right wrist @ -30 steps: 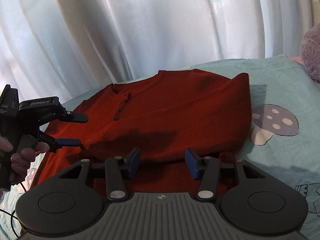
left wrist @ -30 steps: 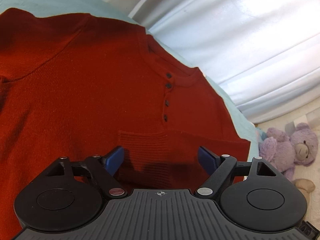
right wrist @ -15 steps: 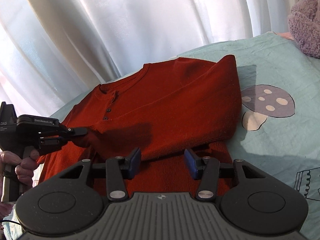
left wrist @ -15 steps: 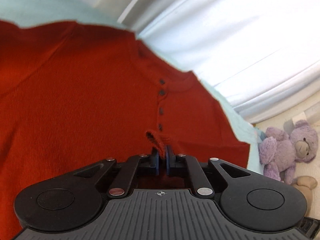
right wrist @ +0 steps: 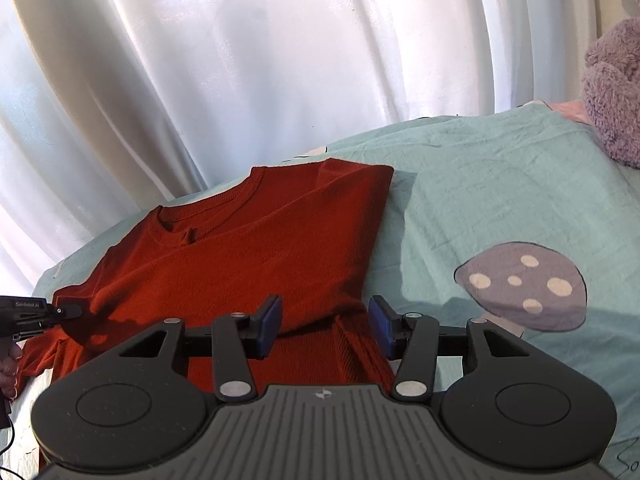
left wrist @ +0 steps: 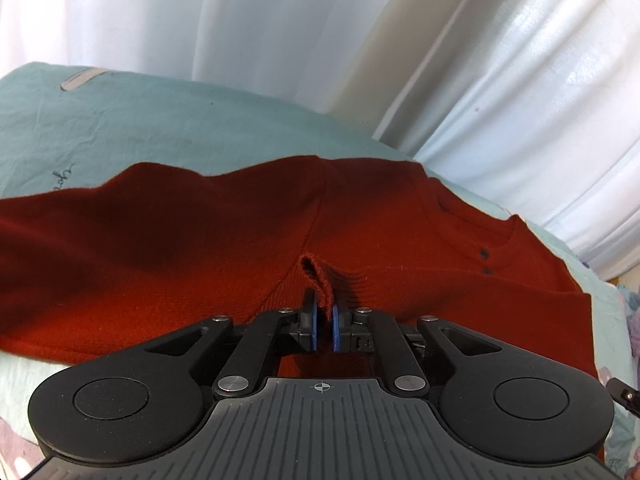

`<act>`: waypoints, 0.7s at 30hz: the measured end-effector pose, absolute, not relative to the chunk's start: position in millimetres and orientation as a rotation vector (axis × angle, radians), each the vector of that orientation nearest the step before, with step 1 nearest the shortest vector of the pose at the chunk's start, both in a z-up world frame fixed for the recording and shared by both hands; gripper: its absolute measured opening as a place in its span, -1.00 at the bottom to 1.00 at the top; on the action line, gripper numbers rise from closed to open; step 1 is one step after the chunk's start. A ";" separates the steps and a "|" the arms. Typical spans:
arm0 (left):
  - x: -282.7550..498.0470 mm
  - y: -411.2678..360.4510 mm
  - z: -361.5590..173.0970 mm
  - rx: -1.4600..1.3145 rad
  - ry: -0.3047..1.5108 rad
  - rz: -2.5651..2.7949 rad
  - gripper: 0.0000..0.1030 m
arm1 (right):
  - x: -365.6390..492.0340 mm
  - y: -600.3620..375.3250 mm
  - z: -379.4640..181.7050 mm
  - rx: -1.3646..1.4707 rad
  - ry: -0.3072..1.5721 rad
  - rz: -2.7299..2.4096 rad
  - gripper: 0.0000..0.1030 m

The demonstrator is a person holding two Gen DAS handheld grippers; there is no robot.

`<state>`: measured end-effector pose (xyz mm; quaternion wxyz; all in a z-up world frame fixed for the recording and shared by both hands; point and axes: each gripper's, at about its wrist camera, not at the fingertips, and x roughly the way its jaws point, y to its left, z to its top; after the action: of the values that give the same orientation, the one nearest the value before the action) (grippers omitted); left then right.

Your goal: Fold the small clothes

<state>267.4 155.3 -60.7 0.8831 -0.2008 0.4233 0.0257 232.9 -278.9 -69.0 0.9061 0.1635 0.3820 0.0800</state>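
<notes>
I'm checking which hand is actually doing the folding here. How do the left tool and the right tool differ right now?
The left tool is shut, its blue pads pinching a ribbed cuff of the red sweater; the right tool stands open and grips nothing. The left tool comes in at the sweater's side edge, while the right tool hovers over its lower part, cloth visible between its pads without touching them. Both are black with blue pads and point down at the same sweater on the teal sheet.

A pale teal bedsheet printed with a grey spotted mushroom at four o'clock lies below white curtains at twelve, and a purple plush toy sits at two o'clock.
</notes>
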 end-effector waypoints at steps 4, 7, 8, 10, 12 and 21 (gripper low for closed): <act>271.6 169.7 -67.7 -0.544 0.883 0.046 -0.83 | 263.0 -275.2 -73.2 0.299 0.813 0.129 -0.05; 272.4 172.0 -70.7 -0.563 0.887 0.028 -0.83 | 284.2 -269.9 -83.2 0.288 0.859 0.118 -0.06; 272.4 171.5 -70.8 -0.556 0.884 0.031 -0.84 | 290.3 -269.0 -87.8 0.300 0.881 0.117 -0.09; 273.8 167.9 -68.1 -0.531 0.864 0.025 -0.85 | 296.0 -267.6 -93.8 0.315 0.901 0.122 -0.30; 271.7 165.0 -59.3 -0.503 0.829 0.007 -0.86 | 297.3 -259.6 -93.8 0.248 0.888 0.105 -0.64; 281.6 138.1 -38.1 -0.303 0.715 -0.020 -0.83 | 291.2 -254.6 -95.1 0.122 0.810 -0.022 -0.86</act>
<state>281.6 138.1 -38.1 0.9255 -0.1480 0.3486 -0.0097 291.2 -254.6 -95.1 0.9173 0.0595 0.3936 -0.0108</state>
